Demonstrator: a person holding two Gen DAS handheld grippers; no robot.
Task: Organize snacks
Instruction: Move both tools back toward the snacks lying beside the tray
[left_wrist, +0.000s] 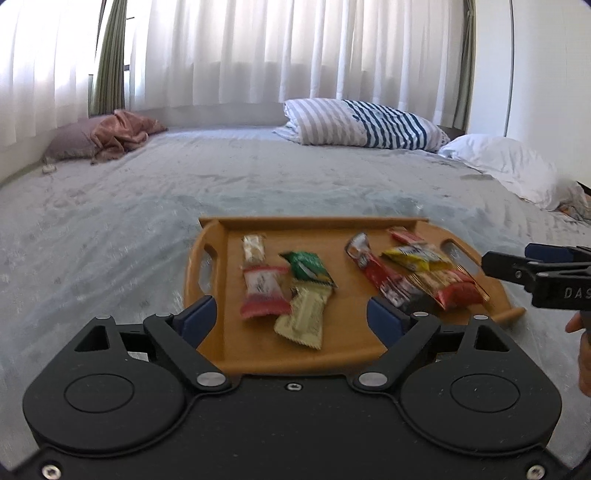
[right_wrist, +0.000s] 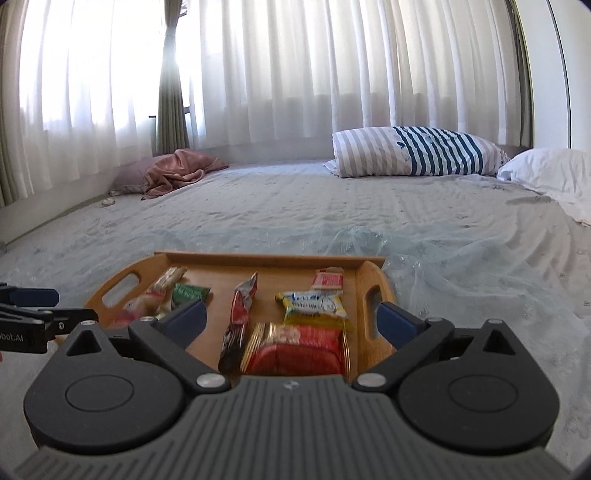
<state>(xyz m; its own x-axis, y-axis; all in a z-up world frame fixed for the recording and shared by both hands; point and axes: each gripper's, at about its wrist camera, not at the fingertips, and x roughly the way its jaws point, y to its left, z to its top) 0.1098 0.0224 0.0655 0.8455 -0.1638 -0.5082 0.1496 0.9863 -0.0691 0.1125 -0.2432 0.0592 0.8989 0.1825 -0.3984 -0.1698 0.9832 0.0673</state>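
A wooden tray (left_wrist: 258, 354) with cut-out handles lies on the bed and holds several snack packets. On its left half I see a red-and-white packet (left_wrist: 263, 291), a green one (left_wrist: 308, 266) and a cream one (left_wrist: 303, 317). Its right half carries a long red stick pack (left_wrist: 380, 275), a yellow packet (left_wrist: 415, 256) and a large red pack (left_wrist: 456, 291). My left gripper (left_wrist: 291, 317) hovers open over the tray's near left part, with nothing pressed between its blue pads. My right gripper (right_wrist: 291, 319) stands open above the large red pack (right_wrist: 295, 349) and the tray (right_wrist: 364, 280), gripping nothing.
The tray rests on a pale grey bedspread (left_wrist: 147, 206). A striped pillow (left_wrist: 362, 123) and a white pillow (left_wrist: 509, 162) lie at the back right, a pink cloth on a mauve cushion (left_wrist: 110, 136) at the back left. White curtains close the far side.
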